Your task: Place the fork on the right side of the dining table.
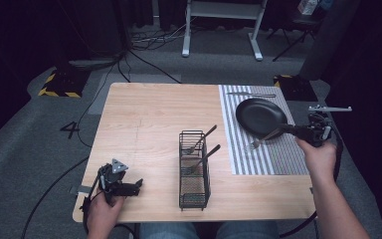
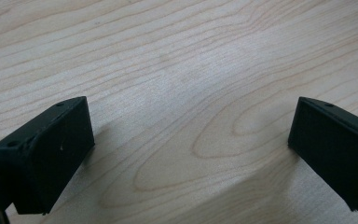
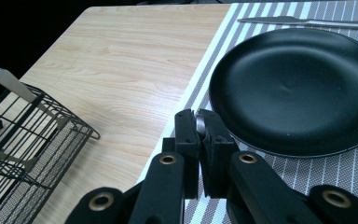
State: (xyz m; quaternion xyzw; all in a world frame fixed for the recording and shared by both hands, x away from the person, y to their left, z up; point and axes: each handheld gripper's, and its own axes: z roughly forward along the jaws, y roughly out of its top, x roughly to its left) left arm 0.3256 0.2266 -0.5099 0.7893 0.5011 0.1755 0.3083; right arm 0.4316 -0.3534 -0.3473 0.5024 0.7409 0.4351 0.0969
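Wood table, striped mat, grey carpet.

A: What were the left tongs like?

B: Black all over, with a grey three-cornered plate on top and a black cable trailing off behind. In the left gripper view the jaws were blocky black wedges, each with small screw holes in its upper face.

A: And the right tongs?

B: Black too, with brass-coloured rivets in the linkage arms below the jaws, a grey bar on top and a dark cable. The forearms were bare; blue jeans showed below the desk edge.
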